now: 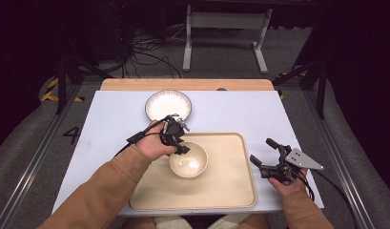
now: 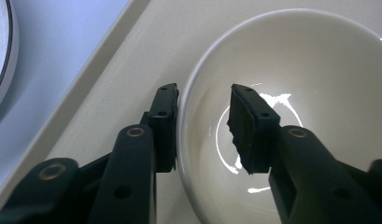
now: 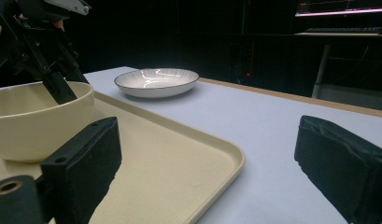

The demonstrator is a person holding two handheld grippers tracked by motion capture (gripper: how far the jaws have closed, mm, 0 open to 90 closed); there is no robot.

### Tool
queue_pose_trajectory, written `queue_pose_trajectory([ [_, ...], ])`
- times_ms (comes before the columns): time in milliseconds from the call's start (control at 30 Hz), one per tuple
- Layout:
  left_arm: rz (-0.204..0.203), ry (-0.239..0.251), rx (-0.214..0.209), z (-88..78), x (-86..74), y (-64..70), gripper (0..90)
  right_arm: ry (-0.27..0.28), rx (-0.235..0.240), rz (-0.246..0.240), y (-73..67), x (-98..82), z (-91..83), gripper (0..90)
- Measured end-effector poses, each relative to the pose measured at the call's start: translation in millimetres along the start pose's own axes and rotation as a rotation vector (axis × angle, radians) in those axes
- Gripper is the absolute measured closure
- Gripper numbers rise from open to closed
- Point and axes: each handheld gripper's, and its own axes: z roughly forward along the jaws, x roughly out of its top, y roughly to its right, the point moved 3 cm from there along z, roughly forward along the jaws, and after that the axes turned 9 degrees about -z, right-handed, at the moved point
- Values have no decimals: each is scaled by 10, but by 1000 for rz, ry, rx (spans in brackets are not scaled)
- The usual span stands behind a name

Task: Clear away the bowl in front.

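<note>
A cream bowl (image 1: 189,162) stands on the left half of a beige tray (image 1: 230,188). My left gripper (image 1: 181,147) straddles the bowl's near-left rim. In the left gripper view, one pad sits just outside the bowl (image 2: 319,84) and the other hangs inside it, with a gap to the wall, so this gripper (image 2: 202,95) is open around the rim. My right gripper (image 1: 261,150) hovers low by the tray's right edge, open wide with nothing between its fingers. Its own view has the bowl (image 3: 34,121) at the left with a left gripper finger (image 3: 62,93) dipping into it.
A white ribbed plate with a dark rim (image 1: 168,105) lies on the white table (image 1: 111,124) behind the tray. The tray's right half (image 3: 179,154) is bare. A wooden strip (image 1: 183,84) runs along the table's far edge.
</note>
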Motion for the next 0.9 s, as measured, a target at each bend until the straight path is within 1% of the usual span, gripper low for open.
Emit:
queue_pose_trajectory([
  [133, 8, 23, 16, -22, 10, 16, 531, 0, 0, 0, 0, 0, 0, 78],
  [167, 3, 36, 24, -30, 12, 19, 499, 0, 0, -1, 0, 0, 0, 78],
  [200, 1, 56, 29, -38, 15, 18, 457, 0, 0, 0, 0, 0, 0, 77],
  [267, 2, 93, 27, -74, 14, 20, 383, 1, 1, -1, 0, 0, -1, 77],
  [400, -2, 164, 28, -173, -17, 27, 320, 1, 1, 0, 1, 0, 0, 78],
  [467, 2, 184, 33, -234, -41, 32, 305, 2, 4, 2, 3, 0, 1, 77],
  [600, 11, 241, 37, -353, -96, 61, 277, 1, 7, 4, 3, 0, 2, 77],
  [667, 11, 260, 37, -411, -134, 80, 265, 0, 8, 5, 7, -1, 3, 78],
  [767, 14, 285, 47, -498, -202, 91, 254, -2, 9, 13, 12, -1, 6, 83],
  [800, 14, 285, 47, -498, -202, 91, 248, -5, 9, 14, 15, -2, 6, 83],
  [900, 9, 306, 53, -562, -271, 99, 243, -4, 11, 12, 13, -2, 7, 82],
])
